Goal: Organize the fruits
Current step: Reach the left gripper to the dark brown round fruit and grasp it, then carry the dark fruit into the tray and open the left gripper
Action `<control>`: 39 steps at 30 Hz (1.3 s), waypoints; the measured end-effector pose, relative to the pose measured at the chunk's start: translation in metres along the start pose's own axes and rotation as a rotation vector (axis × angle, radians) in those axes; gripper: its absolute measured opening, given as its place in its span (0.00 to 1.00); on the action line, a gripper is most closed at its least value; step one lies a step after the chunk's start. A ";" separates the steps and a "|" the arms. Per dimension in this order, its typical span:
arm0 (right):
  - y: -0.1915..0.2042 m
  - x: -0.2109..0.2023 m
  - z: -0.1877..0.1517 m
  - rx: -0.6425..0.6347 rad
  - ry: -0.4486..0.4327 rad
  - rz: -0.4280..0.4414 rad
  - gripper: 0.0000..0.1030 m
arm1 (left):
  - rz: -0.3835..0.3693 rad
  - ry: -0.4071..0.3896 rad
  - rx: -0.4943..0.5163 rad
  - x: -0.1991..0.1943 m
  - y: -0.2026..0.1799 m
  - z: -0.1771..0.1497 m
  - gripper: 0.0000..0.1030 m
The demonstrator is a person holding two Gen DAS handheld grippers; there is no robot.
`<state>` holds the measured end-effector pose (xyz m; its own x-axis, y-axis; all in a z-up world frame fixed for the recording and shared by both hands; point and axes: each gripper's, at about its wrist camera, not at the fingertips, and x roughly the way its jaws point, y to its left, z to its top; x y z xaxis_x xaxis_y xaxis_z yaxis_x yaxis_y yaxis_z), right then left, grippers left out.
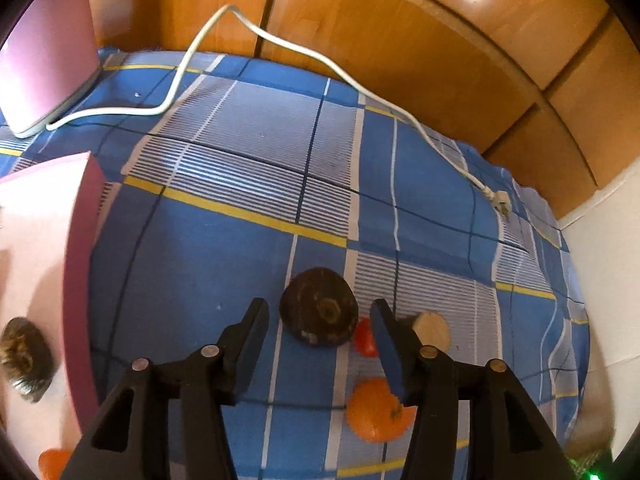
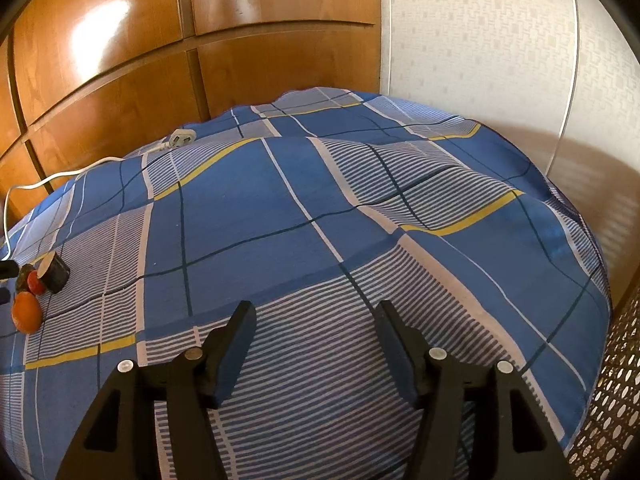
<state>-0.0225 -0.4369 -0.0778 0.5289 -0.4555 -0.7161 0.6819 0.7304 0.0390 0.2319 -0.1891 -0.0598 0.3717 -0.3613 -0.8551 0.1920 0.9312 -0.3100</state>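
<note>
Both tongs (image 1: 320, 336) (image 2: 316, 336) gape; the left frames a dark round fruit (image 1: 319, 312).

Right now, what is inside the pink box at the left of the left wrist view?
Inside the pink box lies one dark brown fuzzy fruit, and an orange fruit shows at the bottom edge. The left gripper and the frame edge cover the rest.

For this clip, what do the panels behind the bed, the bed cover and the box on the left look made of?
Panels: wood or wood veneer, glossy; orange-brown grain with a bright glare patch.
Bed cover: woven fabric, matte; printed blue check with stripes, and it wrinkles and drapes at the edge.
Box: probably painted board or plastic, pink and smooth; flat faces, too blurred to say more.
</note>
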 end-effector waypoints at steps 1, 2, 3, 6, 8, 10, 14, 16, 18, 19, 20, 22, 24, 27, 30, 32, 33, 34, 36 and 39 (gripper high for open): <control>0.000 0.000 0.000 -0.002 0.000 0.001 0.63 | 0.003 0.011 0.002 0.005 0.000 0.002 0.52; 0.001 0.000 0.000 -0.005 0.000 0.002 0.63 | 0.004 0.018 -0.002 0.009 0.000 0.002 0.50; 0.001 0.000 0.000 -0.006 0.000 0.002 0.63 | 0.004 0.010 -0.003 0.010 0.001 0.003 0.49; 0.002 0.000 0.000 -0.009 0.000 0.002 0.64 | -0.007 -0.013 0.042 0.010 -0.002 0.001 0.43; 0.002 0.001 0.000 -0.009 -0.001 0.003 0.65 | -0.016 -0.022 0.062 0.009 -0.001 -0.002 0.43; 0.003 0.001 0.000 -0.015 -0.002 0.002 0.66 | -0.030 -0.021 0.051 0.007 0.004 -0.004 0.43; 0.003 0.001 0.000 -0.020 -0.003 0.000 0.66 | -0.027 -0.051 0.052 -0.012 0.009 -0.006 0.43; 0.003 0.001 0.000 -0.021 -0.003 -0.001 0.67 | -0.032 -0.071 0.045 -0.026 0.015 -0.007 0.43; 0.004 0.001 0.000 -0.023 -0.003 -0.003 0.67 | -0.041 -0.097 0.023 -0.043 0.027 -0.007 0.43; 0.004 0.001 0.000 -0.024 -0.003 -0.003 0.67 | -0.037 -0.105 0.011 -0.051 0.034 -0.007 0.43; 0.004 0.001 0.000 -0.024 -0.003 -0.004 0.67 | -0.037 -0.120 -0.006 -0.062 0.044 -0.007 0.43; 0.004 0.001 0.000 -0.023 -0.003 -0.004 0.67 | -0.027 -0.144 -0.023 -0.077 0.061 -0.005 0.43; 0.005 0.001 0.000 -0.024 -0.004 -0.006 0.67 | -0.007 -0.167 -0.059 -0.091 0.084 -0.001 0.43; 0.005 0.001 0.000 -0.027 -0.003 -0.009 0.67 | 0.051 -0.201 -0.118 -0.106 0.124 0.004 0.43; 0.005 0.001 0.000 -0.028 -0.003 -0.010 0.67 | 0.089 -0.199 -0.177 -0.110 0.161 0.005 0.43; 0.005 0.001 -0.001 -0.028 -0.004 -0.010 0.67 | 0.128 -0.187 -0.184 -0.107 0.175 0.005 0.43; 0.005 0.001 -0.001 -0.029 -0.004 -0.011 0.67 | 0.146 -0.180 -0.198 -0.105 0.185 0.004 0.43; 0.006 0.001 0.000 -0.030 -0.003 -0.012 0.67 | 0.152 -0.171 -0.211 -0.104 0.192 0.003 0.43; 0.006 0.001 0.000 -0.032 -0.002 -0.013 0.67 | 0.159 -0.158 -0.224 -0.101 0.201 -0.001 0.44; 0.008 0.001 0.000 -0.036 -0.002 -0.016 0.67 | 0.169 -0.166 -0.254 -0.103 0.209 -0.009 0.49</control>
<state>-0.0172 -0.4316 -0.0783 0.5191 -0.4681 -0.7152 0.6714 0.7411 0.0022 0.2253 0.0430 -0.0407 0.5260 -0.1849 -0.8301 -0.1091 0.9533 -0.2815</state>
